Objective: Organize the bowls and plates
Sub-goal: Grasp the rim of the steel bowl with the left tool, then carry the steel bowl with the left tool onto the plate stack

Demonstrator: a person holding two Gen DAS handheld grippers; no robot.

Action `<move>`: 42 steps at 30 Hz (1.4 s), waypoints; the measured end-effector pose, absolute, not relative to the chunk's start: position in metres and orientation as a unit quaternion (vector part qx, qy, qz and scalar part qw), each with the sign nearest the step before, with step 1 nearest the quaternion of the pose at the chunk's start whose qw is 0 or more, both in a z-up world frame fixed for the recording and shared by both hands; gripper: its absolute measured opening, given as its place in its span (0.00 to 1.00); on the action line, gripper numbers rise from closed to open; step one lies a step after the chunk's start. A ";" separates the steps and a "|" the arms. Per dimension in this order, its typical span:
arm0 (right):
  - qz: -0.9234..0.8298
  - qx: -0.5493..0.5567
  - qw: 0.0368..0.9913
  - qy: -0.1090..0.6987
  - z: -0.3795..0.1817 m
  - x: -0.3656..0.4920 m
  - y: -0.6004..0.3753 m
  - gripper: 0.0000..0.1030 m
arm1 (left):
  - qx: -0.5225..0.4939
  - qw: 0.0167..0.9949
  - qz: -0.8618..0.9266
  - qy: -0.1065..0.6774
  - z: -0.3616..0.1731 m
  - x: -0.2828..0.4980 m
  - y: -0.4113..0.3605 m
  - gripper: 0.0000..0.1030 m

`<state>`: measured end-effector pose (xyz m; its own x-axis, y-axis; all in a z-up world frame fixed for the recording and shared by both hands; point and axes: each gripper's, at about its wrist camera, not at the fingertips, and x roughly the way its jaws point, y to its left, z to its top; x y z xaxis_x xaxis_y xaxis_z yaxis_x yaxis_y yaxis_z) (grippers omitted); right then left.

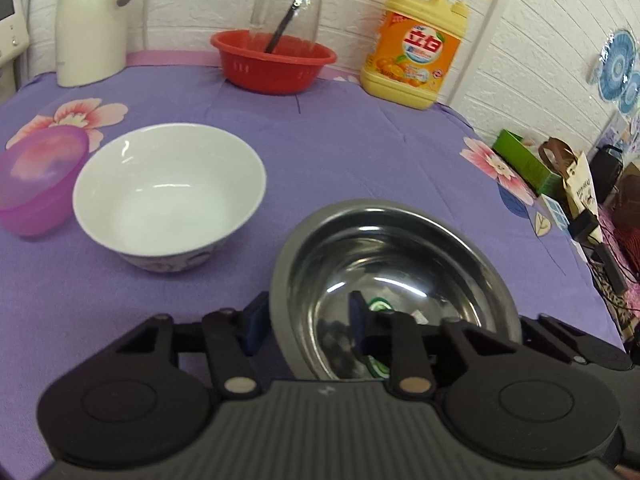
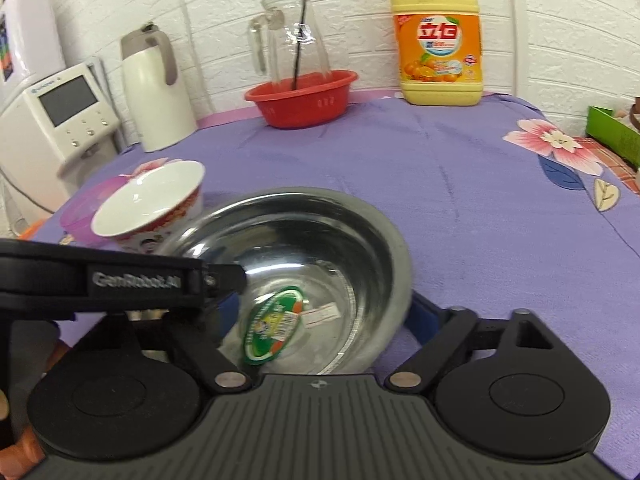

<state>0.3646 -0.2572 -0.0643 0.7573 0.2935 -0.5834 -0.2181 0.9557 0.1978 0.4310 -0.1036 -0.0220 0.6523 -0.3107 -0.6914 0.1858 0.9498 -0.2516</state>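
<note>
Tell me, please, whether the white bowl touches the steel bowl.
Apart: the left wrist view shows purple cloth between the white bowl and the steel bowl.

A domestic kitchen or dining corner is indicated. The table is covered by a purple floral cloth (image 2: 460, 184); along its far edge, against a white brick-pattern wall (image 2: 360, 12), a dish-soap jug (image 2: 438, 40), a red basin (image 2: 304, 98) and a thermos (image 2: 154, 92) are found.

Steel bowl (image 1: 400, 276) upright beside white bowl (image 1: 168, 196), purple bowl (image 1: 36, 184).
</note>
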 end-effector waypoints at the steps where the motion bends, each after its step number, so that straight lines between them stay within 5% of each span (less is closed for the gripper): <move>1: 0.138 0.059 0.935 0.321 -0.064 0.363 -0.256 1.00 | -0.076 0.906 -0.136 0.394 -0.021 0.430 -0.104 0.20; 13: 0.172 0.039 0.937 0.302 -0.039 0.315 -0.233 1.00 | -0.044 0.907 -0.130 0.399 0.010 0.368 -0.078 0.19; 25: 0.149 0.032 0.937 0.316 -0.043 0.198 -0.230 1.00 | -0.030 0.890 -0.195 0.411 -0.005 0.256 -0.074 0.19; 37: 0.135 0.070 0.933 0.326 -0.056 0.164 -0.240 1.00 | -0.032 0.884 -0.213 0.414 -0.020 0.232 -0.084 0.21; 40: 0.143 0.078 0.930 0.330 -0.061 0.165 -0.243 1.00 | -0.037 0.882 -0.213 0.418 -0.029 0.233 -0.084 0.29; 41: 0.145 0.079 0.929 0.330 -0.061 0.164 -0.243 1.00 | -0.036 0.883 -0.214 0.416 -0.030 0.233 -0.084 0.44; 42: 0.144 0.082 0.928 0.333 -0.061 0.163 -0.244 1.00 | -0.040 0.885 -0.210 0.414 -0.029 0.232 -0.083 0.70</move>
